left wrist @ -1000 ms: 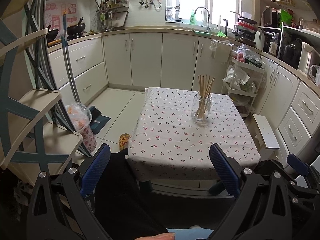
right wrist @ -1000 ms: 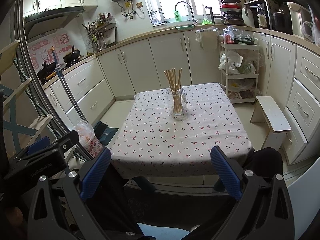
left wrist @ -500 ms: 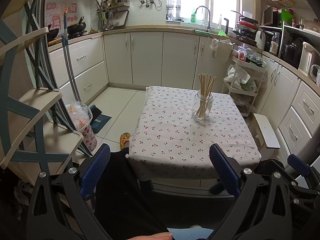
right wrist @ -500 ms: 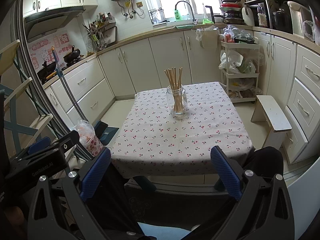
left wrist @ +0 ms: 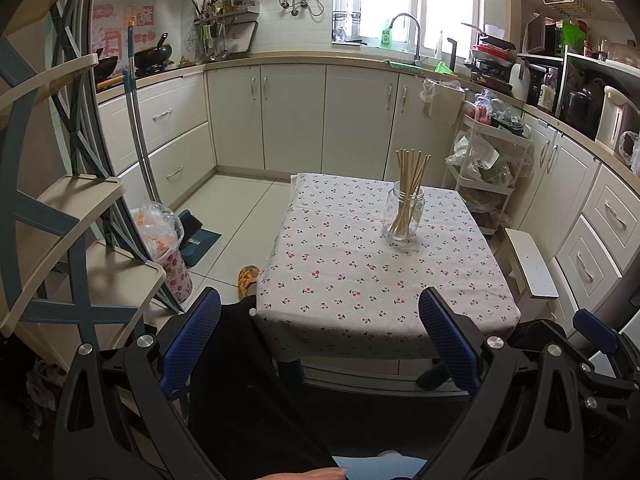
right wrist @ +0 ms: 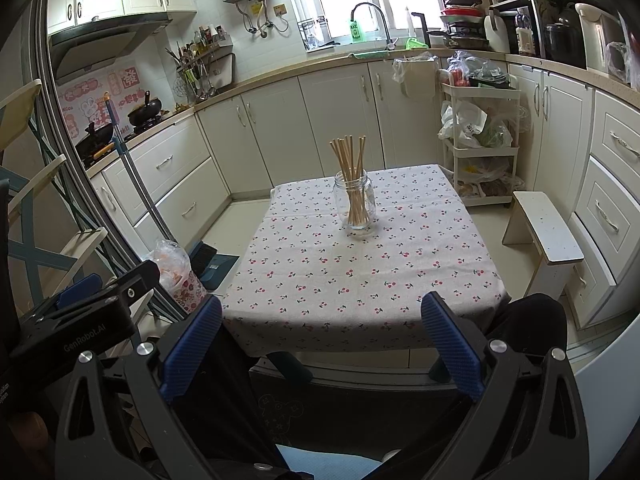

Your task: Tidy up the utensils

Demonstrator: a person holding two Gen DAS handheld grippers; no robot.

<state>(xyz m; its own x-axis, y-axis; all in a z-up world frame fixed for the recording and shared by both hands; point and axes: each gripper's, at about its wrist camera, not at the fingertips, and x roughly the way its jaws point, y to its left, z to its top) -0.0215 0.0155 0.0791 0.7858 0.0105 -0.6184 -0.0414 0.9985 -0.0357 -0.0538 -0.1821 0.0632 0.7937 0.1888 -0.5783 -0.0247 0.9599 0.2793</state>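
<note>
A clear glass jar (left wrist: 404, 216) holding several wooden chopsticks (left wrist: 410, 184) stands upright on the far right part of a small table with a cherry-print cloth (left wrist: 360, 272). The jar shows in the right wrist view (right wrist: 355, 205) near the table's far middle, with its chopsticks (right wrist: 350, 168). My left gripper (left wrist: 320, 344) is open and empty, held back before the table's near edge. My right gripper (right wrist: 320, 344) is open and empty too, also short of the near edge.
A white stool (left wrist: 530, 268) stands right of the table. A trolley with bags (left wrist: 486, 160) is behind it. A bagged bin (left wrist: 168, 248) and a dustpan (left wrist: 198, 236) sit on the floor at left, beside a shelf rack (left wrist: 60, 208). Cabinets line the walls.
Both views have shifted only slightly; the table and jar sit a little lower and nearer in the frames. Both grippers stay open and empty.
</note>
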